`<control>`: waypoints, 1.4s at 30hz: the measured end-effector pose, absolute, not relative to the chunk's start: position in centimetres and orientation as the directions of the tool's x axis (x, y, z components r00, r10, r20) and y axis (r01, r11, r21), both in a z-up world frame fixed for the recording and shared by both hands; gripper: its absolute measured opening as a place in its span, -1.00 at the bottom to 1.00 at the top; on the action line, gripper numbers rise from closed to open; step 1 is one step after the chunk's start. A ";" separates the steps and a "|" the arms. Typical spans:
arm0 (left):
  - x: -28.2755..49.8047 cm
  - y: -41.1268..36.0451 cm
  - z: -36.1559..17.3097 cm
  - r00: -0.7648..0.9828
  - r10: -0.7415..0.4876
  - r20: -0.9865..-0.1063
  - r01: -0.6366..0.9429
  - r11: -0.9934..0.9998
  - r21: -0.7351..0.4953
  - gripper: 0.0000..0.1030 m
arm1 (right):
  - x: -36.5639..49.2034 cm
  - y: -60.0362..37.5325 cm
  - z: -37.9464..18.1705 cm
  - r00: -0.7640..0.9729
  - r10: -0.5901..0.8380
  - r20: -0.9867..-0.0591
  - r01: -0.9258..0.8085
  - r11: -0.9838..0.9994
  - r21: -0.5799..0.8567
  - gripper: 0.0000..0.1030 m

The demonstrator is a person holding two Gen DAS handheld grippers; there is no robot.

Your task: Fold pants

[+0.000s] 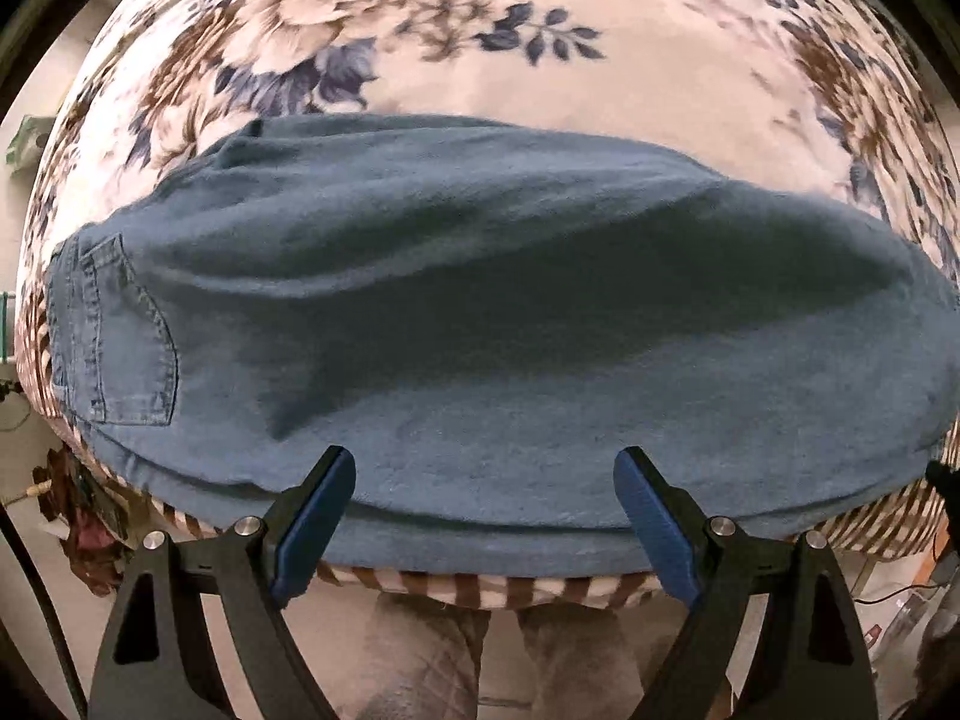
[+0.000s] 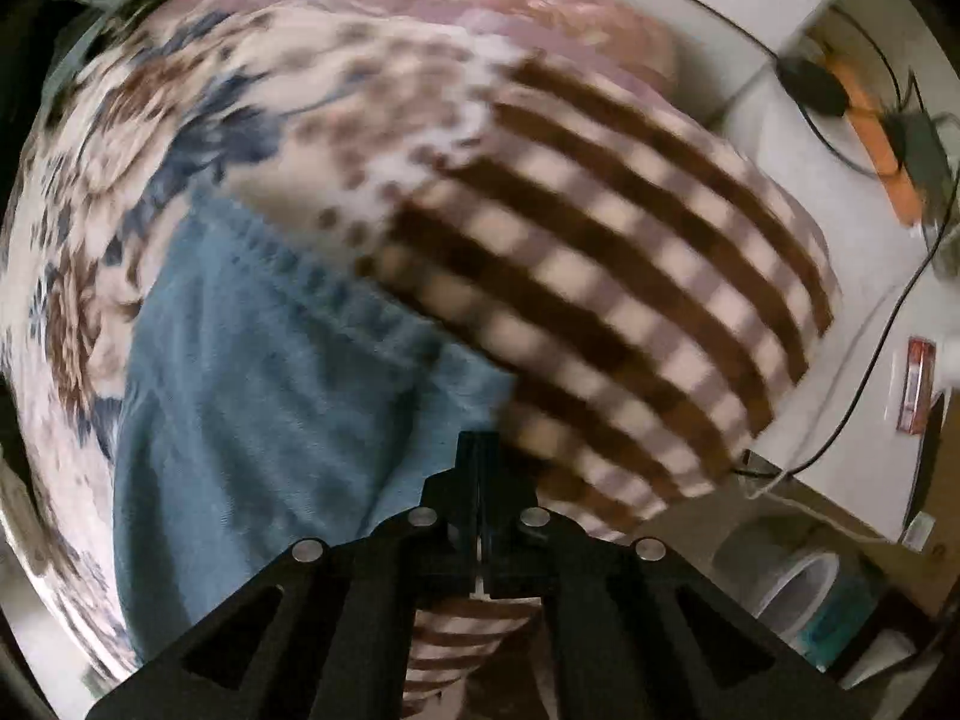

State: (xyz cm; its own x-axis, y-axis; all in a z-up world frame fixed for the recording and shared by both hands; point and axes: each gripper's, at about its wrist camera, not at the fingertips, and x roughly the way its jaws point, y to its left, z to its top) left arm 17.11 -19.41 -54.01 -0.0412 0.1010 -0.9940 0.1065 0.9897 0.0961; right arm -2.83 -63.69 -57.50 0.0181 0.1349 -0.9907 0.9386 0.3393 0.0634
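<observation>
Left gripper (image 1: 485, 516): we see its jaws spread wide in the lower middle of the left wrist view, blue pads (image 1: 315, 516) facing each other, nothing between them; they hover at the near edge of the pants.
Right gripper (image 2: 479, 468): we see its two fingers pressed together in the lower middle of the right wrist view, tips at the lower right edge of the blue cloth; whether any fabric is pinched between them we cannot tell, since the view is blurred.
Pants (image 1: 480, 312): blue denim, lying flat and folded lengthwise across the middle of the left wrist view, reaching from the left edge to the right edge of the frame; in the right wrist view they fill the lower left.
Back pocket (image 1: 129, 336): stitched, at the left end of the pants, so we place the waist there.
Blanket (image 1: 660, 60): cream with brown and blue flowers, lying under the pants and filling the upper part of the frame.
Checked border (image 2: 630, 276): brown and cream, at centre right of the right wrist view, just beside the blue cloth.
Cables (image 2: 888, 312): dark, running along the right side of the right wrist view, well apart from the pants.
</observation>
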 end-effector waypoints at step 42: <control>16.4 32.2 -58.2 0.134 -0.132 -0.982 -0.745 0.640 -0.188 -0.22 | 8.5 -13.3 -57.8 0.049 0.525 -0.850 0.795 0.494 0.352 -0.88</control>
State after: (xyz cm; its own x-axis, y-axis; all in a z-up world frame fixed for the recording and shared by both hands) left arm 16.36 32.18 -58.24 0.1341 -0.1324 -0.9821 -0.7453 0.6397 -0.1881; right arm 8.52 -13.33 -57.84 0.0492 0.5252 -0.8495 0.7950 0.4943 0.3517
